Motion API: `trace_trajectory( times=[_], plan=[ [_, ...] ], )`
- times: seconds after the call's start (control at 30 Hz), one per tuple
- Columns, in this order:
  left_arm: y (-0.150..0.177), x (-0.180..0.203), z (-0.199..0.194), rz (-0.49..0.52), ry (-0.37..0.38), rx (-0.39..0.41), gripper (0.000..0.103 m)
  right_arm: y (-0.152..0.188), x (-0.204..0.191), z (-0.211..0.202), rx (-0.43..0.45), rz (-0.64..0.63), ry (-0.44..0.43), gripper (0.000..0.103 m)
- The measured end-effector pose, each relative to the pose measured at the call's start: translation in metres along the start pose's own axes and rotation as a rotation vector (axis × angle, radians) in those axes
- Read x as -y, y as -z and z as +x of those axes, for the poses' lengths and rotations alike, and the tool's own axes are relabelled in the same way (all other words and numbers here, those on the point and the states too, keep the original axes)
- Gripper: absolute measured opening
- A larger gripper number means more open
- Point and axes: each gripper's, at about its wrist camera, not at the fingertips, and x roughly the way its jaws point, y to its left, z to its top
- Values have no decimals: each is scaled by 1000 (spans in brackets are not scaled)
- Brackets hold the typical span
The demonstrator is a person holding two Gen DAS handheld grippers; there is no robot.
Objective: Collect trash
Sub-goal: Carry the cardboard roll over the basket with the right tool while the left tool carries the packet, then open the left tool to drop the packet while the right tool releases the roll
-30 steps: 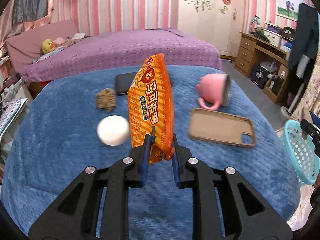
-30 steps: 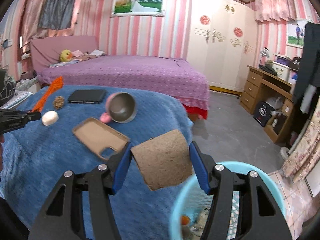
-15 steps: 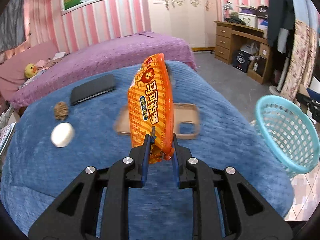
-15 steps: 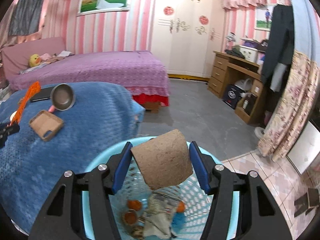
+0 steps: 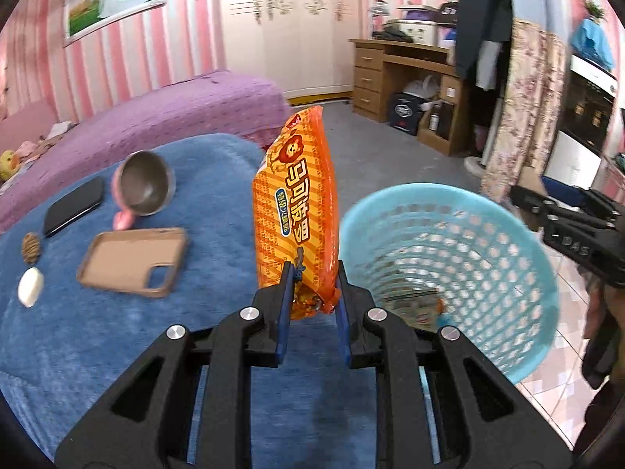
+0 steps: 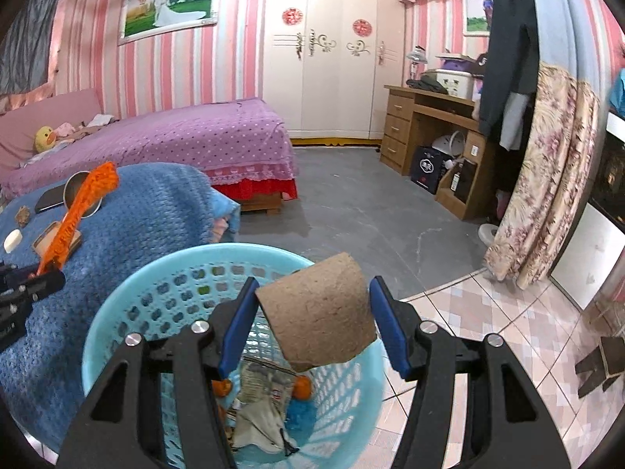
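Left wrist view: left gripper clamped on upright orange wrapper, held over blue table, just beside basket. Mug, phone case, phone lying behind.

Right wrist view: right gripper closed on brown cardboard, hovering above basket. Only here seen: litter at basket bottom. Step judged: dropping cardboard. Next required: jaws parted, then wrapper carried over rim.
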Motion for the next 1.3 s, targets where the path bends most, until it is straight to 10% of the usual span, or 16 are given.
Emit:
trace_trajectory(
  times=[0.5, 0.83, 1.3],
  plan=[
    [-4, 65, 27, 55, 92, -34, 20, 11, 28, -3, 3, 48, 12, 58],
    [-4, 37, 24, -22, 22, 4, 81, 13, 30, -3, 0, 52, 9, 58],
    [-8, -37, 1, -128, -132, 74, 97, 2, -11, 3, 5, -12, -20, 59]
  ],
)
